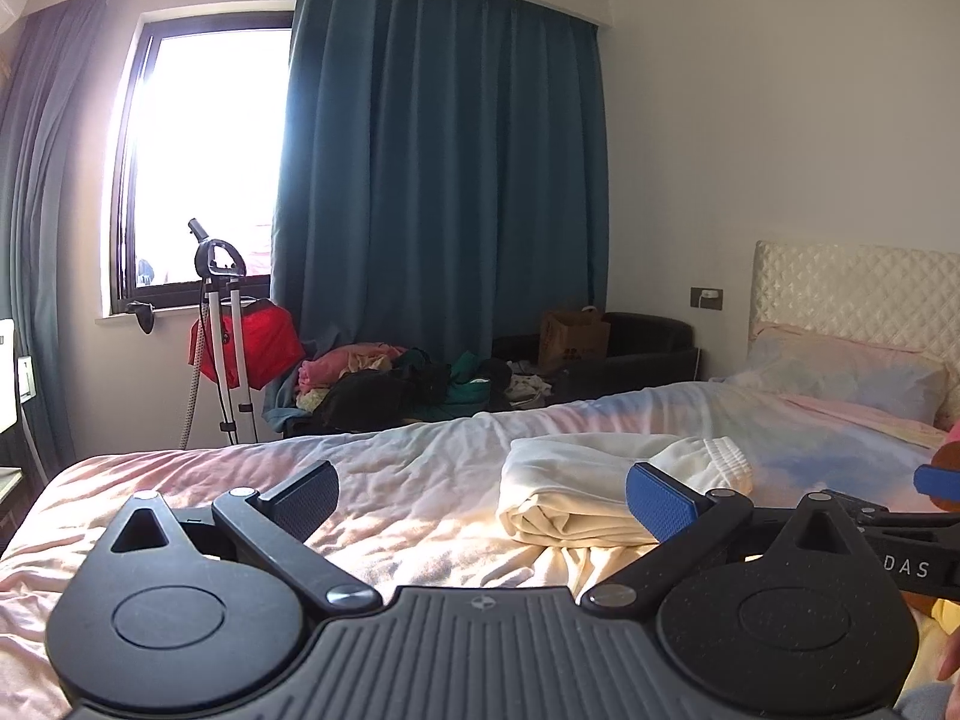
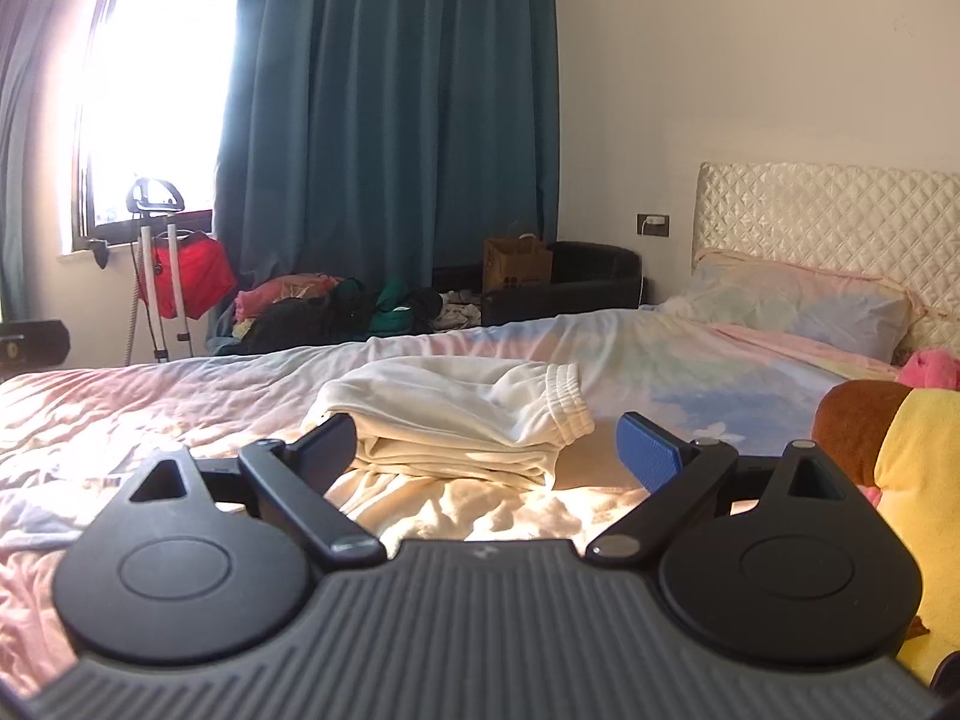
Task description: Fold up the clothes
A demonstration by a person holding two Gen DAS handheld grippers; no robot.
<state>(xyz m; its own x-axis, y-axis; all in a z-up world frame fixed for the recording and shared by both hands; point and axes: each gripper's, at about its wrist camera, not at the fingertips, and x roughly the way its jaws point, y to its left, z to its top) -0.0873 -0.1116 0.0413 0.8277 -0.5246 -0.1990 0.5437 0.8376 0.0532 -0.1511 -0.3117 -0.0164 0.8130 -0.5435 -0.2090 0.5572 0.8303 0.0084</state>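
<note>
So both my grippers are hovering low over the bed point(image 2: 180, 396) right now, neither one touching anything. Fingers on my left gripper point(image 1: 483, 495) are spread wide with nothing between them, and same deal with my right gripper point(image 2: 486, 444), wide apart and not holding a thing.

The cream sweatpants point(image 2: 462, 420) are sitting folded up in a chunky stack on the bed, in the middle of the mattress. The elastic waistband point(image 2: 567, 399) is on top at the right end of the stack, kind of flopping over the edge. Under the stack there's more cream fabric point(image 2: 480, 504) spread flat and wrinkly toward me, lit up by the sun. From the right wrist view the stack sits just past my fingers, roughly between them. From the left wrist view it's off to the right, partly behind my right-hand finger's blue pad point(image 1: 660, 501).

The sheet is a pastel pink and blue thing, pretty rumpled. There's a matching pillow point(image 2: 798, 306) up against the quilted white headboard point(image 2: 840, 210). A brown and yellow plush toy point(image 2: 888, 450) is on the bed off to my right, with something pink and fuzzy just behind it.

Across the room: teal curtains point(image 2: 390, 120), a bright window point(image 2: 150, 90), a garment steamer stand point(image 2: 156, 276) with something red on it, a messy clothes pile point(image 2: 336, 306) on the floor, and a paper bag point(image 2: 516, 264) next to a black chair.
</note>
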